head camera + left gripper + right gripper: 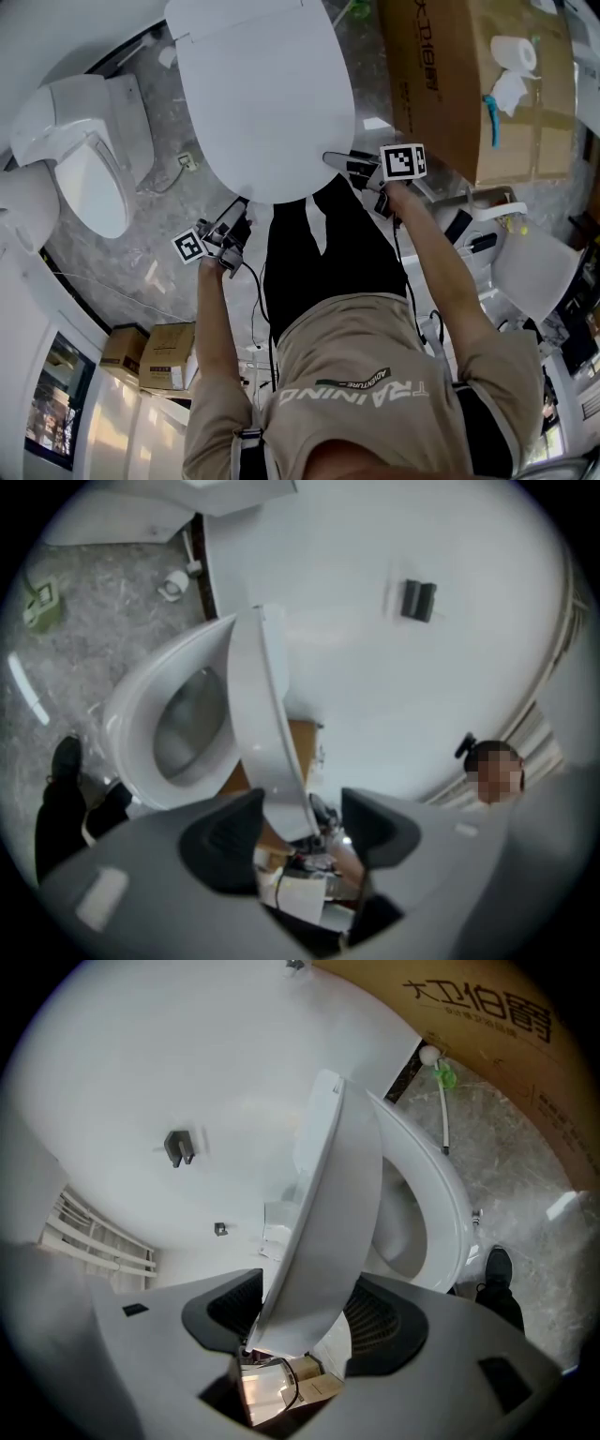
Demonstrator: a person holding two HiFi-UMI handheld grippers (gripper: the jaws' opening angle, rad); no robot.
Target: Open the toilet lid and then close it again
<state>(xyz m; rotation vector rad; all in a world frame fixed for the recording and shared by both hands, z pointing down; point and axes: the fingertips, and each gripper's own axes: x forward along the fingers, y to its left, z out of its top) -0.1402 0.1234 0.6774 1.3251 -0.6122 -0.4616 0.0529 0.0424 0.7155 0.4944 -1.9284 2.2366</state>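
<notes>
Lid (267,103) sat roughly halfway up off seat (131,714), opening unfinished. Right tool (345,166) clamped lid's rim; left tool (234,217) gaped loose around same rim. Closing part not even started.

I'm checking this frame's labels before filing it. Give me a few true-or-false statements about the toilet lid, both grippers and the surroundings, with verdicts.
1. The toilet lid is raised off the seat. True.
2. The right gripper is closed on the lid's edge. True.
3. The left gripper is clamped on the lid. False: its jaws stand apart, with the lid's edge between them.
4. The cardboard box has nothing on it. False: a toilet paper roll lies on it.
5. A second toilet stands beside this one. True.
</notes>
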